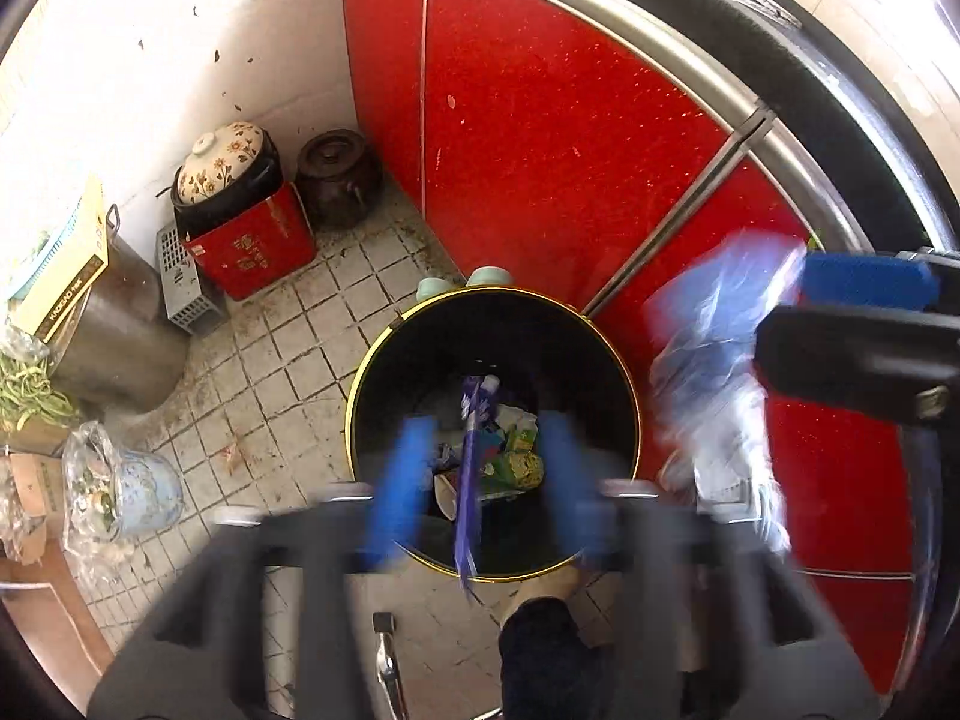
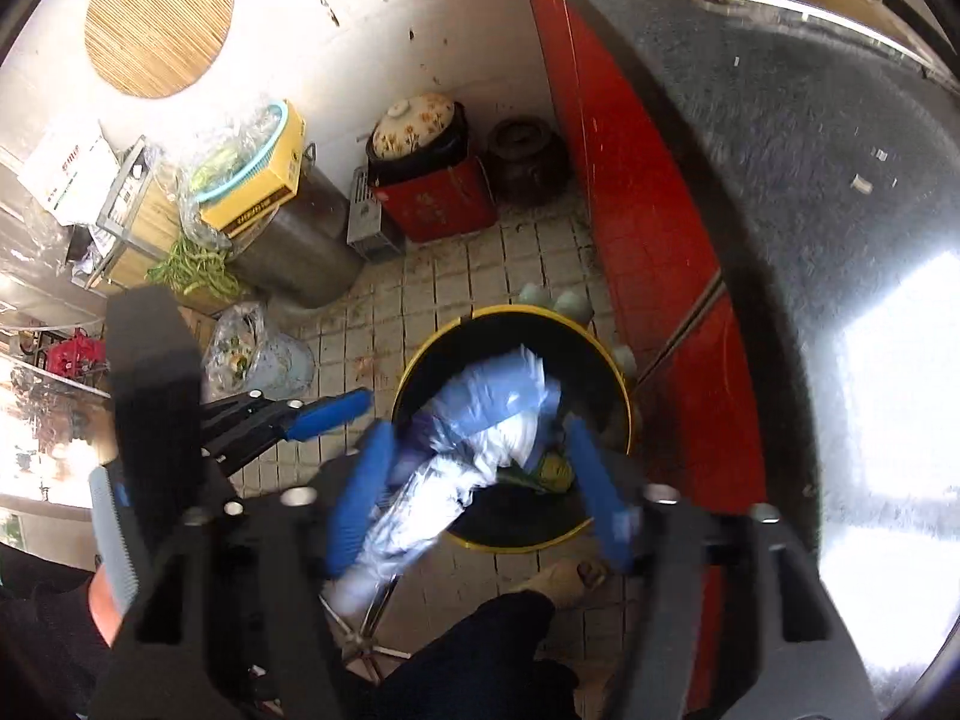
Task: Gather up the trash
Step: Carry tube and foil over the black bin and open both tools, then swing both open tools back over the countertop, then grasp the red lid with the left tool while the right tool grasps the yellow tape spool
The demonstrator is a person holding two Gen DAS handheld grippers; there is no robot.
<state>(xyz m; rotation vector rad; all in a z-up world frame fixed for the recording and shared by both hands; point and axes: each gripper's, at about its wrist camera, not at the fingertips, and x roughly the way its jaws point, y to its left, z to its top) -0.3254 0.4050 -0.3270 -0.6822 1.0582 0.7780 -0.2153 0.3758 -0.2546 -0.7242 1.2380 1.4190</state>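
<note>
Motion blur smears much of what we see: the left claw [image 1: 486, 474] shows its blue fingers [image 1: 399, 480] as soft streaks, and the plastic bag [image 1: 714, 372] in the left wrist view is a pale blue-white smudge whose outline we cannot trace. The lower part of the bin [image 1: 492, 432] is cut off behind the claw bodies, and a dark trouser leg [image 2: 474, 654] covers the floor at 6 o'clock. The floor [image 1: 288, 360] is small, dirty white tiles with dark grout, met by red cabinet doors [image 1: 540, 150] at 1 o'clock and a stained white wall [image 1: 150, 60] at 11 o'clock, where a flowered clay pot [image 1: 225, 165] sits on a red box [image 1: 252, 246] beside a brown jar [image 1: 339, 174]. The black, gold-rimmed bin stands dead ahead, with a purple wrapper [image 1: 471, 480] and green packaging [image 1: 519, 450] inside. The left claw hangs released above its mouth, fingers spread and holding nothing, the purple wrapper lying between them. The right claw [image 2: 474, 492] also stands spread, the plastic bag [image 2: 474, 438] running between its fingers [image 2: 360, 498] over the bin [image 2: 420, 360] rim; we cannot tell whether any finger touches it.
</note>
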